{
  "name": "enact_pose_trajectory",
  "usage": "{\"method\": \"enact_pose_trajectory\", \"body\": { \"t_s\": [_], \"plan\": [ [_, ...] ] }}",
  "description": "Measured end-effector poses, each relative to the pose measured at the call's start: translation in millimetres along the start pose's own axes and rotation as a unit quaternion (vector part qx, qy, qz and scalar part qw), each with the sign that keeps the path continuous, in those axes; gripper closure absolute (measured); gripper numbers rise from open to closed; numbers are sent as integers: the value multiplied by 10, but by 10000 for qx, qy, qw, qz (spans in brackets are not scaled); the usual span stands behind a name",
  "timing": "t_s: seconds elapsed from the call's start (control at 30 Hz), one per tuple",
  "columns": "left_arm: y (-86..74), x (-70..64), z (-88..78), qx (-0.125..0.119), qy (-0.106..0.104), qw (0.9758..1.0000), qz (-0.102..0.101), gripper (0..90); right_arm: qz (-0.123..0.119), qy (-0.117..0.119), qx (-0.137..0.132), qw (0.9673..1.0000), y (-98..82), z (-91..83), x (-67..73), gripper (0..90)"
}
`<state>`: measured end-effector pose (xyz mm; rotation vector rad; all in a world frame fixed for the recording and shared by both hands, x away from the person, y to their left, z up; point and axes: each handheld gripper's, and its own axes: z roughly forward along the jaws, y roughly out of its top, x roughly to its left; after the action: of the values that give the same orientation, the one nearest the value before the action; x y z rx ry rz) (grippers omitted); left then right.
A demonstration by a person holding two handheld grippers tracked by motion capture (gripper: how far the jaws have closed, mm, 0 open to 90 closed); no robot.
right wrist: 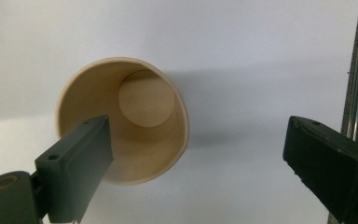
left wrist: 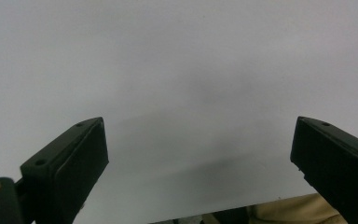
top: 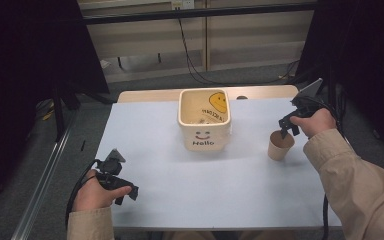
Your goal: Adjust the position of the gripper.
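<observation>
High view: pale blue table, dark curtained room.

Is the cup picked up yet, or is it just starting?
Just starting. The paper cup stands empty on the white table, not lifted. In hand: the right gripper hangs open over its rim, one jaw above the cup's mouth. The left gripper waits open near the front. Probably left: gripping the cup, perhaps moving it toward the Hello tub.

Matt brown paper cup (smooth inside), glossy ceramic pot, matt tabletop
</observation>
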<state>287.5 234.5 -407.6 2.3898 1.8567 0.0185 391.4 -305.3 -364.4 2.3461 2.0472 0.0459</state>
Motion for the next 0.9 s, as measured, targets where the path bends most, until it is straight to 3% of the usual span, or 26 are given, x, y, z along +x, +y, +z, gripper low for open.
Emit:
{"method": "enact_pose_trajectory", "body": {
  "t_s": [0.4,0.57,0.7,0.9],
  "plan": [
    [3,17,-13,-3,-2,10000,34,37,-177,-61,-62,9998,56,-374,45,85],
    [3,9,-12,-31,-31,10000,-35,37,-181,-50,-130,9997,74,-497,65,83],
    [9,16,-19,-1,-12,10000,59,37,-182,-57,-69,9998,83,-564,62,84],
    [7,2,-25,-28,-36,10000,36,37,-117,-26,-119,9999,100,-690,57,83]
  ]
}}
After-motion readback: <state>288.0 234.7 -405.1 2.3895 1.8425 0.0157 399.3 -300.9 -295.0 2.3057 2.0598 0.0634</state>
